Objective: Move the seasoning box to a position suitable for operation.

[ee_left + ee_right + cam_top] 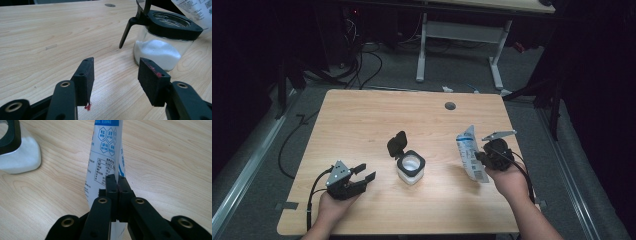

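- My left gripper (pixel 363 176) rests on the bench (pixel 362 120), jaws released, nothing between them.
- My right gripper (pixel 117 185) has its jaws clenched on the salt pouch (pixel 471 153), held upright.
- Farther in, the jar (pixel 411 167) stands mid-bench with its lid (pixel 397 144) flipped open, partly filled; I judge the pouring is not yet finished.

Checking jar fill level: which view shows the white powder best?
Left gripper view: the glass jar is side-on, the powder heaped low inside. High view looks down its open mouth. Right gripper view catches a corner.

Wooden table (pixel 362 125), grommet (pixel 450 106); white desk frame (pixel 462 35) beyond.
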Action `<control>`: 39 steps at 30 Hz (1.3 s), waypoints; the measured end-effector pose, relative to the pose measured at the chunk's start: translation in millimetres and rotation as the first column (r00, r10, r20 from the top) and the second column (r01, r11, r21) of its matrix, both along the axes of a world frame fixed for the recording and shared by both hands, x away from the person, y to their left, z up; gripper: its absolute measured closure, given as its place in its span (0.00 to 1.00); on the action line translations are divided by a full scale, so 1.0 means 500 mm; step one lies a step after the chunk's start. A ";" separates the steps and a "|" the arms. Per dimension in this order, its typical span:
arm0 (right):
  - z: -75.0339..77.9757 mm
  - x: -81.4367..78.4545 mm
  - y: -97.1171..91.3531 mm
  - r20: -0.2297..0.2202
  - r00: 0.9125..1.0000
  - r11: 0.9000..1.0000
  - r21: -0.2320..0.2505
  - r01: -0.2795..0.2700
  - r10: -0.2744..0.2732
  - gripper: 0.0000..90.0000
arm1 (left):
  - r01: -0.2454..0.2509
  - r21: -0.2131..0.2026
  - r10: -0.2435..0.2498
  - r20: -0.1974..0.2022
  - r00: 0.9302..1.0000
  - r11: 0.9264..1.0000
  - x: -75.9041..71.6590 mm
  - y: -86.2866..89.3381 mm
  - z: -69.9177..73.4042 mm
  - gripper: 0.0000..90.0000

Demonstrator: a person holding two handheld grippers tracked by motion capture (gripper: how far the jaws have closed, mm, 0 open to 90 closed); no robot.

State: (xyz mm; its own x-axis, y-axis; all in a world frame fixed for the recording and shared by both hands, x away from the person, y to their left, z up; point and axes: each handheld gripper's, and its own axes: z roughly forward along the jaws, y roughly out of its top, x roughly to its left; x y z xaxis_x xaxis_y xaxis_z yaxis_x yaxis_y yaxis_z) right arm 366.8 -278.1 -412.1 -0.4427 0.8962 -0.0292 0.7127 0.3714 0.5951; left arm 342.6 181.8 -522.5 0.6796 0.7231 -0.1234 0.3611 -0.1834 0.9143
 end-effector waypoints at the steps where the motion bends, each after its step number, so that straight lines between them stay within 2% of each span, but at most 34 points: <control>1: -0.002 -0.003 -0.001 0.008 1.000 1.000 0.000 0.000 0.000 1.00 | -0.001 0.002 0.001 0.001 1.000 1.000 0.000 0.000 0.000 0.53; 4: -0.009 -0.012 -0.008 0.031 0.999 0.999 0.034 0.014 -0.015 1.00 | 0.001 0.002 -0.001 -0.002 1.000 1.000 0.001 0.002 0.000 0.53; 14: -0.024 -0.041 -0.017 0.127 0.991 0.995 0.092 0.026 -0.038 1.00 | -0.001 0.006 0.001 0.002 1.000 1.000 0.002 0.004 0.000 0.53; 25: -0.042 -0.059 -0.026 0.189 0.979 0.986 0.160 0.046 -0.076 1.00 | 0.001 0.021 -0.001 0.009 1.000 1.000 0.002 0.005 -0.001 0.51; 35: -0.068 -0.075 -0.036 0.262 0.960 0.972 0.234 0.038 -0.101 1.00 | -0.004 0.038 0.004 0.018 1.000 0.999 0.005 0.008 -0.003 0.51; 39: -0.078 -0.078 -0.042 0.300 0.947 0.963 0.269 0.034 -0.118 1.00 | -0.006 0.057 0.005 0.032 0.999 0.998 0.002 0.008 -0.002 0.51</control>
